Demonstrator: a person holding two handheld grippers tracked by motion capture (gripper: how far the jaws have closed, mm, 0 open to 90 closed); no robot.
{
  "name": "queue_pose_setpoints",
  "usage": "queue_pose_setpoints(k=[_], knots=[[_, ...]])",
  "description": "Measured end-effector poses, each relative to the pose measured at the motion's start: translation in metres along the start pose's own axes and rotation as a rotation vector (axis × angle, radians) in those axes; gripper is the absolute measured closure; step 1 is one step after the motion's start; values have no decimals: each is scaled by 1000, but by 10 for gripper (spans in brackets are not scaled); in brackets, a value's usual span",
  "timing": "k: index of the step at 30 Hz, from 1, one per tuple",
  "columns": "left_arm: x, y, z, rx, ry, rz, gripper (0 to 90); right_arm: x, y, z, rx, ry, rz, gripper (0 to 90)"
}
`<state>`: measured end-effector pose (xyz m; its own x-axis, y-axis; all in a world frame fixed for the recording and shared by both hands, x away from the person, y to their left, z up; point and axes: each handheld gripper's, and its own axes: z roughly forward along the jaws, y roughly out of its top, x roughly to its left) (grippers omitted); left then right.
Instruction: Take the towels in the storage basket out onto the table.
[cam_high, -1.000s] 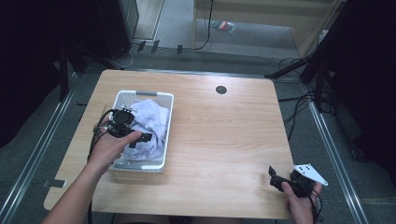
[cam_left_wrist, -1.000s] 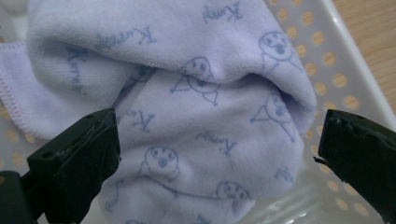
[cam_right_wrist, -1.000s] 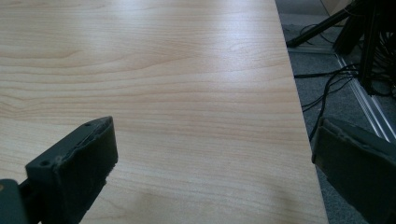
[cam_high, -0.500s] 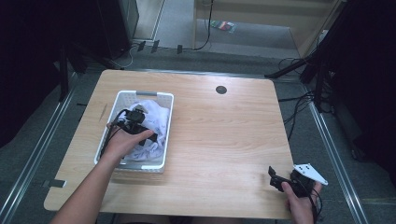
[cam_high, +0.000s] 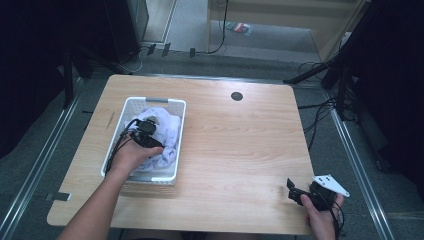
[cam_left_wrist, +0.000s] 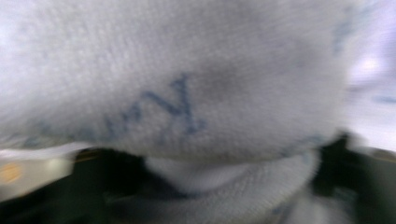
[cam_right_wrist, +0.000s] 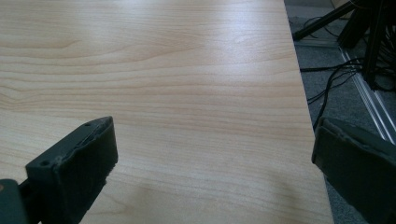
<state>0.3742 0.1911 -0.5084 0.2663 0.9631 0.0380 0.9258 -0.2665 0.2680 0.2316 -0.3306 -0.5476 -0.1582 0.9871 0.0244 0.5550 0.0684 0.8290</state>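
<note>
On the wooden table (cam_high: 240, 145) (grey floor around), right tool (cam_right_wrist: 212, 161) gapes empty; left tool's (cam_high: 145, 134) grip unclear.

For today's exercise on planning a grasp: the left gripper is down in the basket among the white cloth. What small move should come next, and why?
Probably close the left gripper on the cloth, then lift. It is already down in the basket, and its own view shows fabric pressed up close between the jaws. The right gripper rests open at the table's near corner.
</note>
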Motion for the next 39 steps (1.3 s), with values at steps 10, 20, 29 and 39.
queue_pose_setpoints(k=[10,20,29,39], knots=[[5,-5,-4,-30,8,18,659,0,0,1,11,3,4,5],[16,-9,-47,-62,19,47,669,-1,1,2,21,6,2,5],[16,-6,-87,-97,5,69,668,0,1,2,25,-1,-2,16],[7,12,-124,-158,-9,80,666,-1,1,1,21,-4,7,17]])
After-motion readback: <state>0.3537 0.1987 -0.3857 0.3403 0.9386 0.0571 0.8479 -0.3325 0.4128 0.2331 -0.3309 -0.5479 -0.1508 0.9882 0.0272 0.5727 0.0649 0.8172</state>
